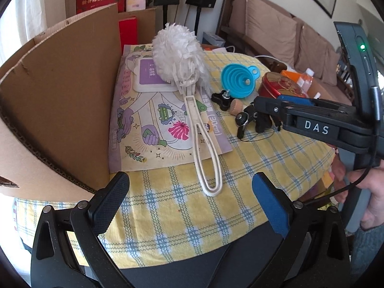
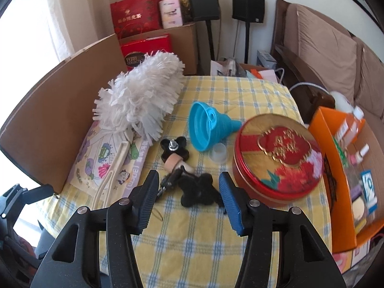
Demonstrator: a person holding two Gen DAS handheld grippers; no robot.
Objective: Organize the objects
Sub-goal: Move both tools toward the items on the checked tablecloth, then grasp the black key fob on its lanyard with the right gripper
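My right gripper (image 2: 189,199) is open low over the yellow checked cloth (image 2: 192,240), with a black star-shaped knob (image 2: 199,189) between its fingers; a gap shows beside the black pad. From the left wrist view, the right gripper (image 1: 259,104) hangs over that knob (image 1: 262,122). My left gripper (image 1: 189,199) is open and holds nothing; the loop end of the white duster's handle (image 1: 208,182) lies just ahead of it. A second knob with a bolt (image 2: 174,150), a cork (image 2: 172,162) and a metal clip (image 2: 168,180) lie close behind.
A blue funnel (image 2: 204,127), a clear cap (image 2: 218,152) and a red and gold round tin (image 2: 278,158) sit to the right. An orange box (image 2: 336,175) stands at the table's right edge. A cardboard wall (image 1: 60,100) borders the left; a printed sheet (image 1: 148,129) lies under the duster.
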